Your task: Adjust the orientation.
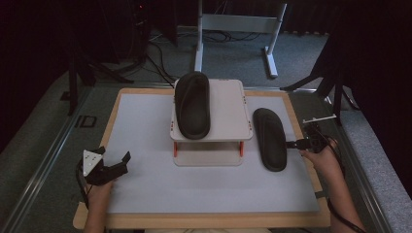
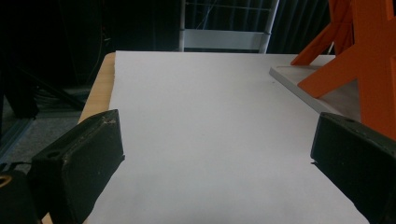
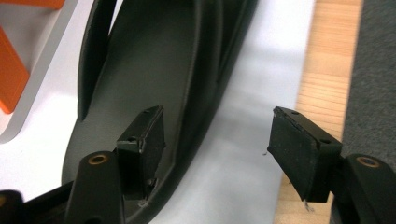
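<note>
The right claw (image 3: 217, 149) stands spread at the right edge of the black slipper (image 1: 270, 139), which lies flat on the bench (image 1: 145, 194) to the right of the small white rack (image 1: 228, 109). One pad (image 3: 144, 140) sits inside the slipper and the other hangs clear outside, so nothing is pinched. For a sound grip, settle lower over the rim and squeeze evenly. The right hand reaches in level from the right. At near left, the left claw (image 1: 114, 162) rests spread and empty. A second slipper (image 1: 192, 104) sits on the rack
</note>
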A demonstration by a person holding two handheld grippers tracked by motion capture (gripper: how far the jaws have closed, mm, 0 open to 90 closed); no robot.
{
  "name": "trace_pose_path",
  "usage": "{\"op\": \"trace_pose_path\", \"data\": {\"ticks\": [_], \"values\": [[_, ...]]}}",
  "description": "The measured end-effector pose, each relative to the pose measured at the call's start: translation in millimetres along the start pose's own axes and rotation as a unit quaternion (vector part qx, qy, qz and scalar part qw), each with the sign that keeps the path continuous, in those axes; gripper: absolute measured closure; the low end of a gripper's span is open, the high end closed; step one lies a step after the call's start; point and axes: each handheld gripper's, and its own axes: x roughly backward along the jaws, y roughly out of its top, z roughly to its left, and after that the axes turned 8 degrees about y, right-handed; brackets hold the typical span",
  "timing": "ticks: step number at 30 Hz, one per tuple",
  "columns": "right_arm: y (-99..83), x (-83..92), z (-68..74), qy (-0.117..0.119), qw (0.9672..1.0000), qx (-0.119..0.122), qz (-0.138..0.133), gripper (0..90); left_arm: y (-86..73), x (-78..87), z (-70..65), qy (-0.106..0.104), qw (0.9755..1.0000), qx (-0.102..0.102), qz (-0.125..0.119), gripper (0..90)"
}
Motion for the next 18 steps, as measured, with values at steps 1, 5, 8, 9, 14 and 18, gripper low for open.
{"op": "trace_pose_path", "data": {"ticks": [1,5,8,9,14,18], "values": [[2.7,-1.0,0.2,-0.002,1.0,0.0,0.002,35.2,0.0,0.0,0.0,0.0,1.0,0.0,0.0,2.2],[14.2,-4.2,0.6,0.001,0.9999,0.007,0.012,35.2,0.1,-0.2,-0.1,-0.001,1.0,0.0,0.001,2.1],[23.8,-7.8,0.7,-0.001,0.9996,0.009,0.026,35.2,0.2,-0.3,-0.2,-0.001,1.0,-0.001,0.002,2.2],[28.0,-9.0,0.3,0.0,0.9995,0.007,0.03,35.3,0.2,-0.4,-0.2,-0.002,1.0,-0.001,0.002,2.1],[45.8,-11.4,2.3,0.001,0.9991,0.008,0.042,40.5,0.3,-0.7,-0.5,-0.002,1.0,-0.002,0.003,2.2],[61.4,-16.2,6.9,-0.006,0.9982,0.011,0.059,41.3,0.1,-0.3,-0.5,-0.001,1.0,-0.001,0.001,2.2]]}}
